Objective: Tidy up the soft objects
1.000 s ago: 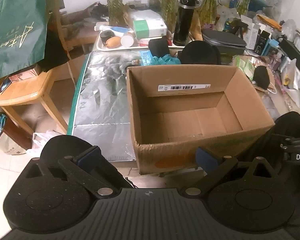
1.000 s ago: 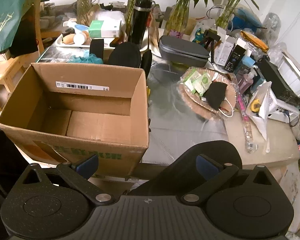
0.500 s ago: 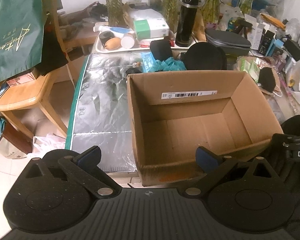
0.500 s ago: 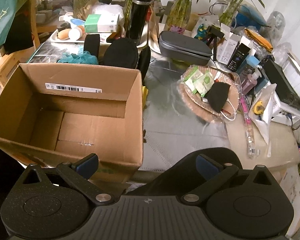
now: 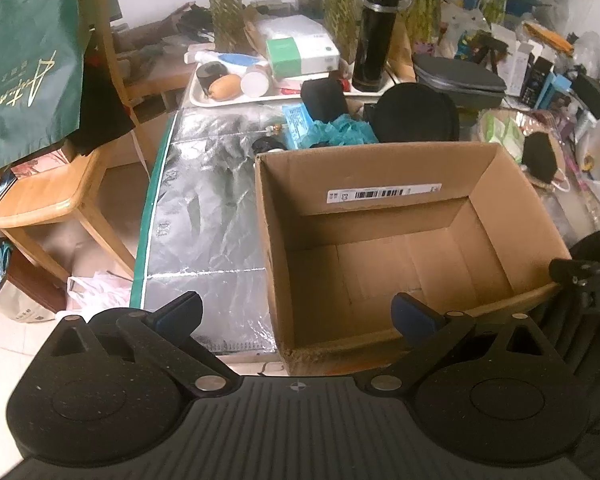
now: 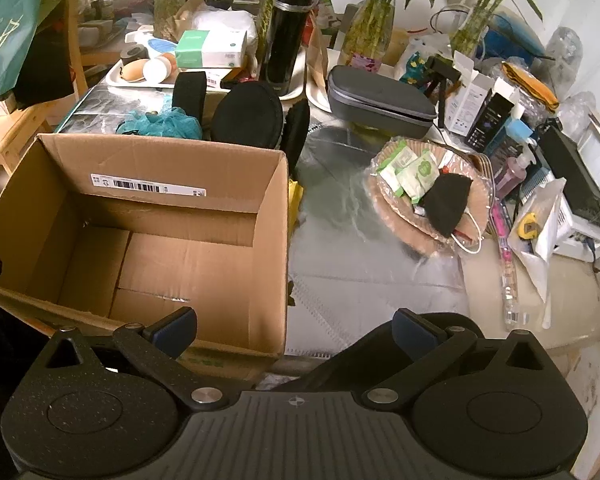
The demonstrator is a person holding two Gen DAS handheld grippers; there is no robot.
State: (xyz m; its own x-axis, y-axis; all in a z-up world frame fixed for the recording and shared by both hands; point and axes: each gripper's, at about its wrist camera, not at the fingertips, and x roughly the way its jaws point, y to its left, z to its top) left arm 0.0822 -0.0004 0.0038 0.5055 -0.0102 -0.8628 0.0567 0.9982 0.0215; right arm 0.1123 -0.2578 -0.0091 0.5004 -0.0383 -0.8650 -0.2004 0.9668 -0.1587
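Observation:
An empty open cardboard box (image 5: pixel 384 240) (image 6: pixel 148 232) stands on the foil-covered table. Behind it lie a teal mesh bath puff (image 5: pixel 338 131) (image 6: pixel 162 123), a round black cushion (image 5: pixel 418 114) (image 6: pixel 249 116) and a black foam block (image 5: pixel 324 98) (image 6: pixel 189 94). A black face mask (image 6: pixel 446 203) (image 5: pixel 540 156) lies on a pile of pink paper plates at the right. My left gripper (image 5: pixel 296 314) is open and empty at the box's near left corner. My right gripper (image 6: pixel 294 328) is open and empty at the box's near right corner.
A white tray (image 5: pixel 236 98) with jars, a tissue box (image 6: pixel 212 48), a black flask (image 6: pixel 286 34), a grey case (image 6: pixel 380 100) and vases crowd the back. Boxes and bottles fill the right side. A wooden chair (image 5: pixel 44 196) with a green bag stands left.
Both grippers have risen and moved forward toward the box, so the table and the box's inside show more. Both stay open and empty.

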